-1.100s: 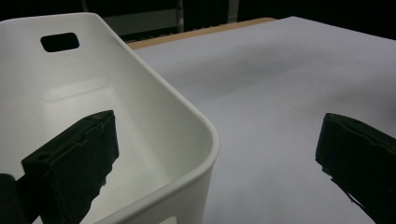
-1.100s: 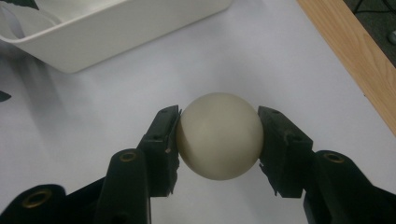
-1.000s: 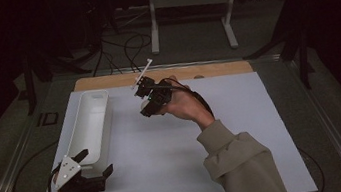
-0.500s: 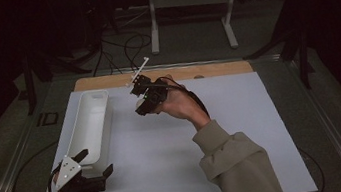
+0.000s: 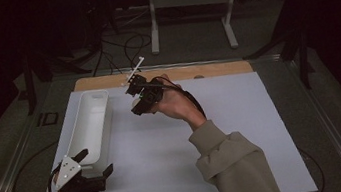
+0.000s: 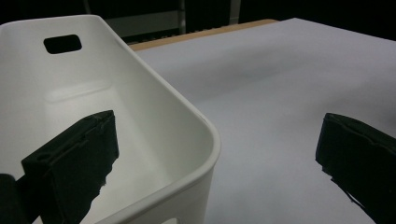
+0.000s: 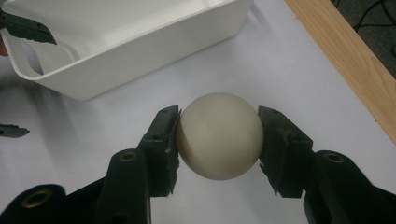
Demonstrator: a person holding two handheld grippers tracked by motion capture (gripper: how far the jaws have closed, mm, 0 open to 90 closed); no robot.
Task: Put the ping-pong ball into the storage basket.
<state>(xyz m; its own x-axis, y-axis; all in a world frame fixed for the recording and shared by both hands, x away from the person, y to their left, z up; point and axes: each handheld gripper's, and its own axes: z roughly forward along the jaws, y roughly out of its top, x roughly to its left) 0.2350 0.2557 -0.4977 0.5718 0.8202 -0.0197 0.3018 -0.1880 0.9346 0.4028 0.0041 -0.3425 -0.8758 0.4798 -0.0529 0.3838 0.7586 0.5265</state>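
Note:
My right gripper point(image 7: 219, 137) is shut on a cream ball point(image 7: 219, 135), its two black pads pressed on the ball's sides, held above the white table. In the high view this right gripper point(image 5: 141, 97) hovers just right of the far end of a long white bin point(image 5: 89, 125). The bin point(image 7: 130, 42) looks empty inside. My left gripper point(image 5: 92, 167) rests at the bin's near end, open. In the left gripper view its jaws straddle the bin's corner wall point(image 6: 205, 135), one inside the bin and one outside, with neither touching it.
A white sheet point(image 5: 224, 134) covers the table, with a wooden strip point(image 5: 205, 69) along its far edge. Beyond it stand a metal frame point(image 5: 185, 3) and loose cables point(image 5: 126, 44) on the dark floor. A sleeve point(image 5: 233, 163) crosses the sheet's near right.
The right gripper with the ball has drifted slightly left, closer to the bin's far end. The left gripper has stayed put.

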